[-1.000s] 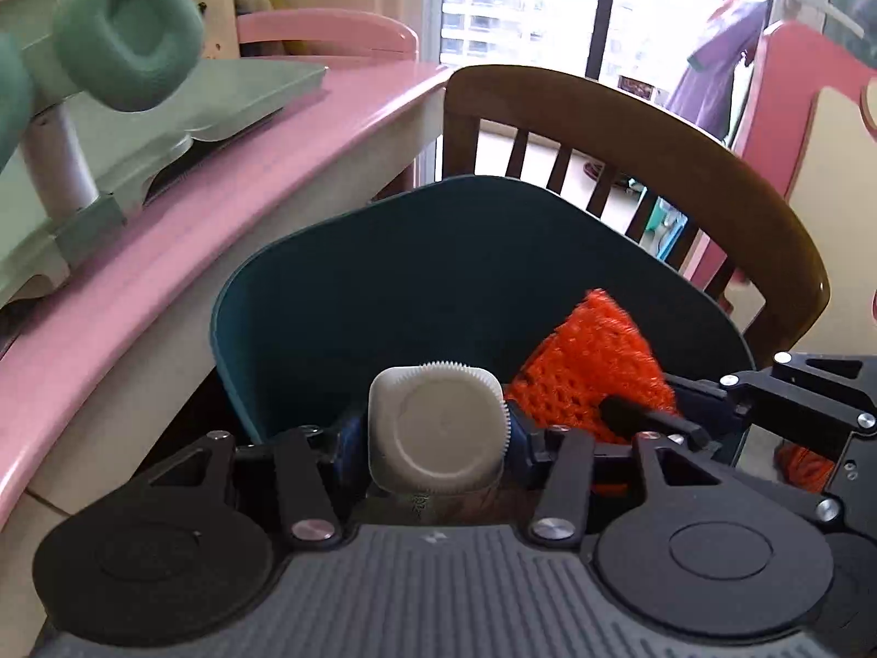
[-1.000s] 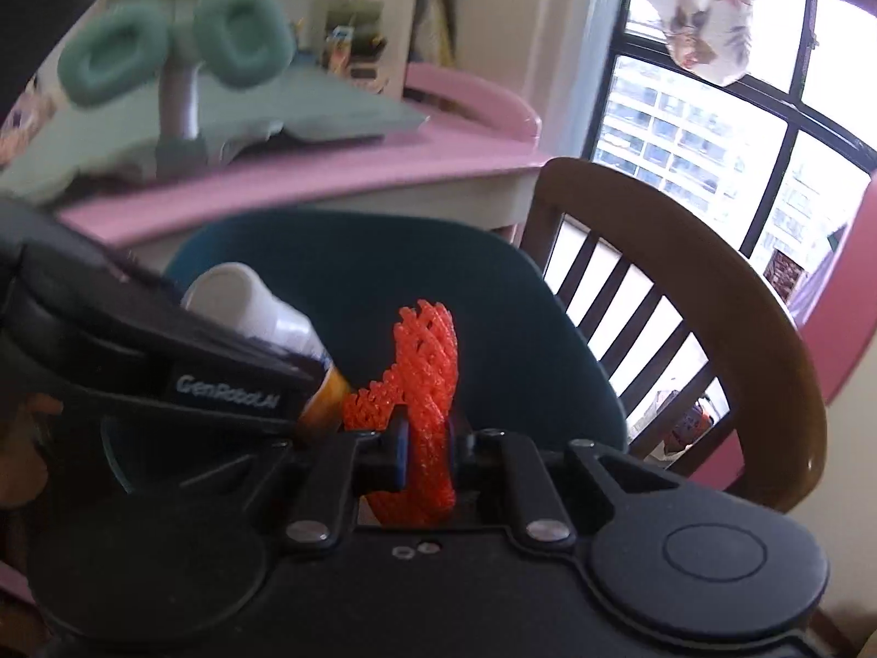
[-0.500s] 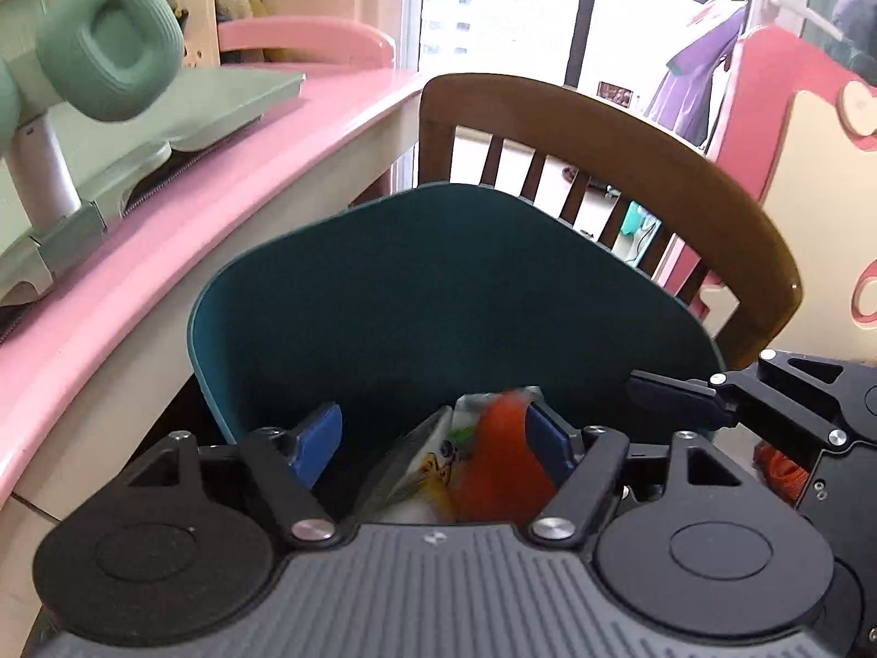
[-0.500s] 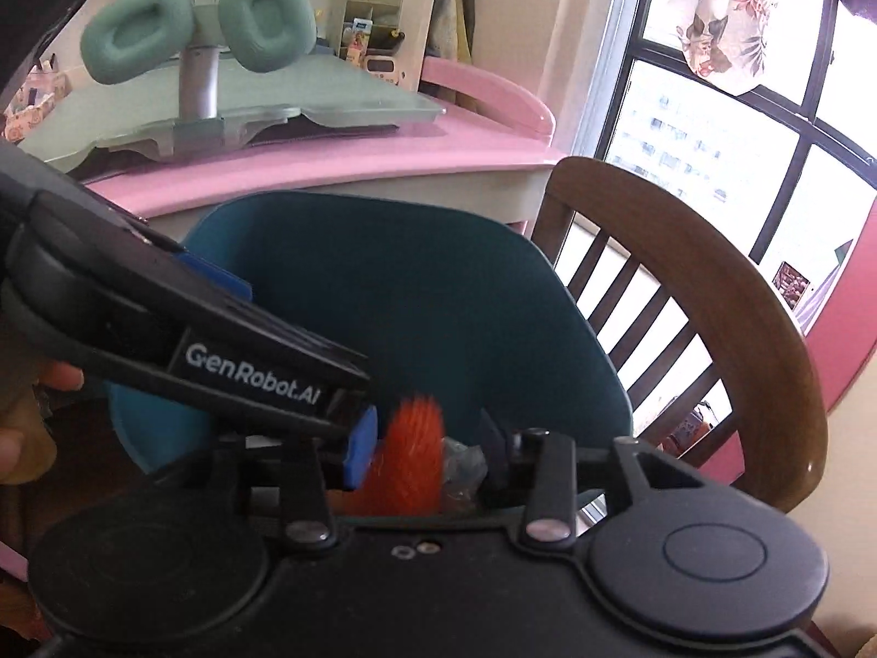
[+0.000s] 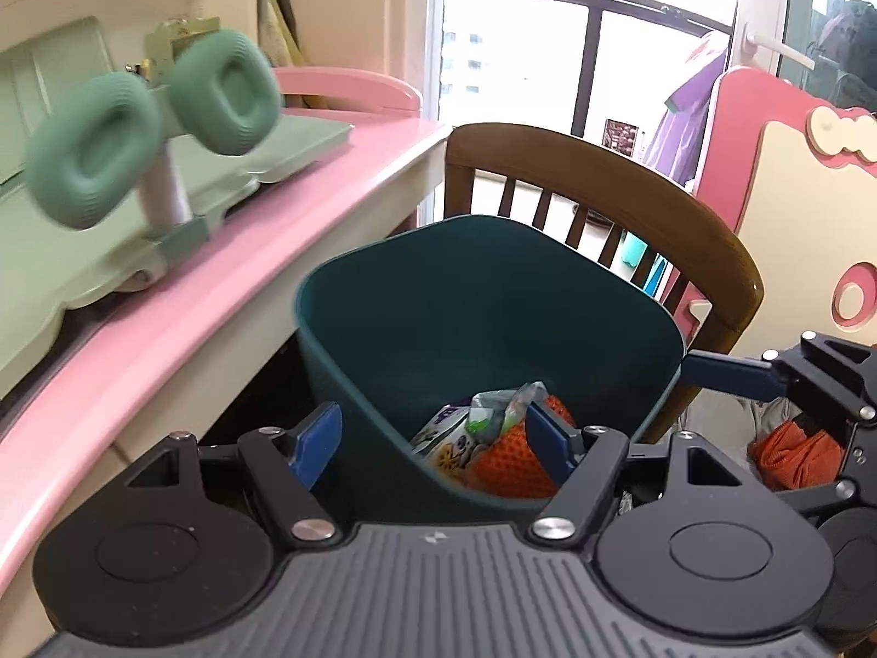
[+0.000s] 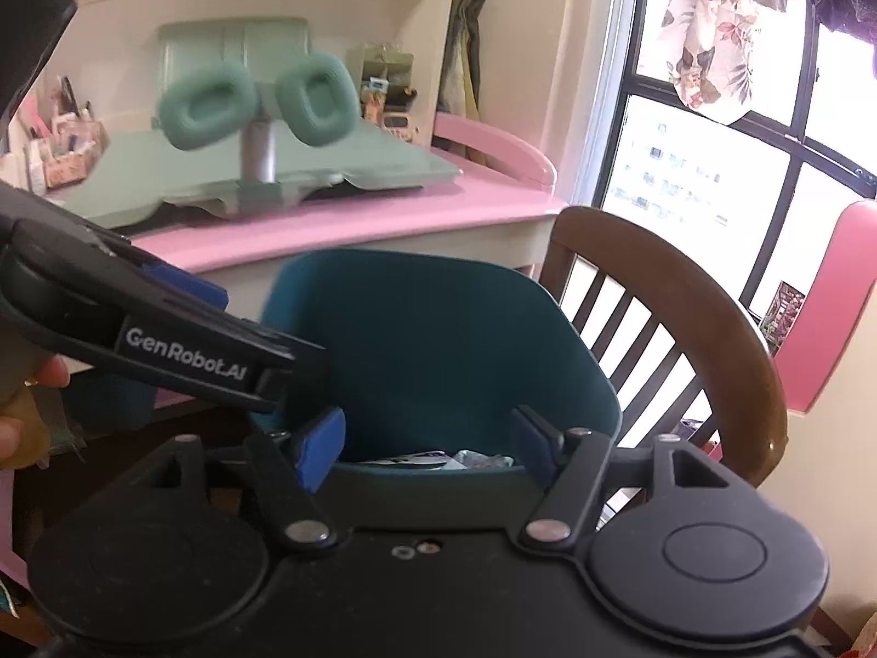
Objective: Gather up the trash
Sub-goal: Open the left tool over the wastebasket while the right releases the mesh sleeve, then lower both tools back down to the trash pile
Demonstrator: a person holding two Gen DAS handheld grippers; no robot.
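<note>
Left wrist view: left gripper (image 5: 433, 438) stands spread wide and empty over the near rim of the teal bin (image 5: 493, 296); a second ago it clamped a white-capped bottle, now gone from between the fingers. Right gripper (image 6: 425, 447) likewise gapes wide with nothing in it, where it pinched an orange mesh net a second ago. Orange mesh net (image 5: 512, 463) now lies inside the bin among crumpled wrappers (image 5: 477, 427) (the bottle itself cannot be made out in the pile). Judgement: both pieces are dropped, so this round of collecting is done and both tools are free for further trash.

Outward: bin sits against a brown wooden chair (image 5: 647, 192), just beside a pink desk (image 5: 230, 274). On the desk, a pale green stand (image 6: 263, 175) carries green headphones (image 5: 148, 131), blurred by motion. Behind, a barred window (image 5: 597, 49) with laundry hanging; a pink and cream panel (image 5: 795, 175) at right.
</note>
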